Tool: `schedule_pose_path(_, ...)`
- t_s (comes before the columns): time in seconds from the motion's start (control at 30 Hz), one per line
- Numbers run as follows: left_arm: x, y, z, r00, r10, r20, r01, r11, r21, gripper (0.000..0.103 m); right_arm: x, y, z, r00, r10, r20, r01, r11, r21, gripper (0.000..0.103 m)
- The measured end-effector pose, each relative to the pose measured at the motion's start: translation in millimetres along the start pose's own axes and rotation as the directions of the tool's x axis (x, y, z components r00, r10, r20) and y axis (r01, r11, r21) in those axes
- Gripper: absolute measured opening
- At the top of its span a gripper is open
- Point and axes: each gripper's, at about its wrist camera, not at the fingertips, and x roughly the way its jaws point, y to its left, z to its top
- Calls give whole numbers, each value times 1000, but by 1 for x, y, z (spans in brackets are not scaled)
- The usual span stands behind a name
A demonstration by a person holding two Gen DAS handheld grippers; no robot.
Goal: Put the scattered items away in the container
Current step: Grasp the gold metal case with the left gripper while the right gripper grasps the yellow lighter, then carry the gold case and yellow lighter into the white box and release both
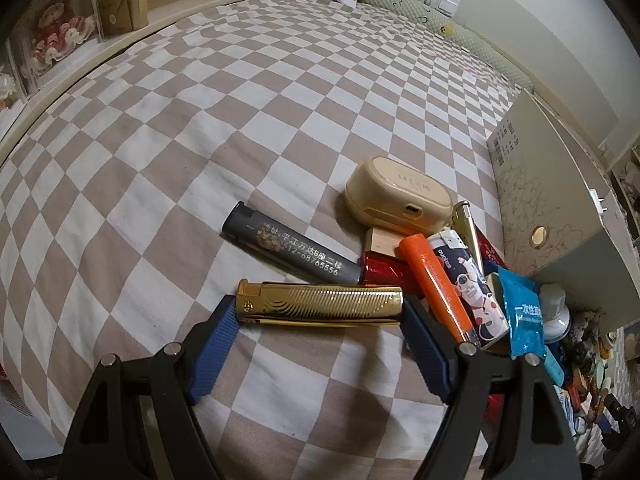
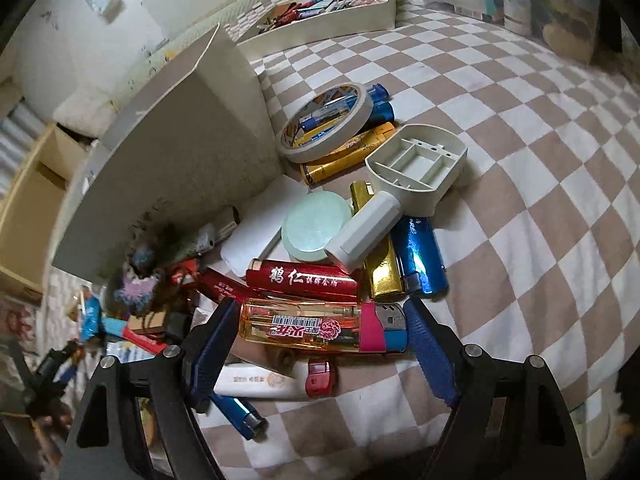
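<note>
My left gripper (image 1: 320, 312) is shut on a gold lighter (image 1: 318, 305), held crosswise by its two ends between the blue pads (image 1: 216, 352) over the checkered bed. Behind it lie a grey lighter (image 1: 292, 249), a beige earbud case (image 1: 396, 192) and an orange tube (image 1: 436, 284). My right gripper (image 2: 320, 326) is shut on a clear orange lighter with a pink and blue head (image 2: 320, 326), gripped end to end above a pile of lighters. The white container (image 2: 328, 4) with several items in it stands far back in the right wrist view.
A tall cardboard box (image 2: 176, 152) (image 1: 552, 208) stands beside the pile. The pile holds a tape roll (image 2: 326, 120), a white plastic holder (image 2: 416, 164), a mint round tin (image 2: 316, 226), red (image 2: 304, 280), gold and blue lighters (image 2: 420, 256). A bed frame (image 1: 120, 48) runs along the far edge.
</note>
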Motion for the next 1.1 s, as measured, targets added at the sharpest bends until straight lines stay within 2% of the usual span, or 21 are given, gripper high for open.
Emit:
schedule_pose_path(0.17, -4, 4, -2, 999, -33, 18, 34, 999, -27, 81, 3, 3, 3, 1000, 15, 11, -15, 1000, -3, 83)
schedule_pose_path(0.27, -11, 8, -2, 998, -50, 49, 53, 997, -55, 81, -4, 7, 0, 999, 19, 48, -18, 999, -28, 83)
schedule_pose_path(0.33, -19, 8, -3, 995, -47, 86, 53, 997, -62, 81, -11, 15, -2, 996, 1, 90, 5, 997, -71, 83)
schedule_pose_path(0.47, -39, 1, -9, 983, -50, 177, 60, 997, -48, 81, -15, 30, -9, 993, -11, 121, 29, 989, -147, 83)
schedule_pose_path(0.6, -49, -16, -17, 974, -58, 220, 61, 998, -6, 81, -19, 41, -15, 990, 0, 140, 30, 978, -205, 83)
schedule_pose_path(0.83, -68, -49, -36, 950, -86, 300, 58, 993, 99, 81, -23, 44, -19, 991, 44, 129, -12, 972, -236, 83)
schedule_pose_path(1.1, -81, -90, -56, 941, -170, 293, 95, 962, 256, 81, -24, 50, -21, 989, 100, 112, -66, 960, -272, 83)
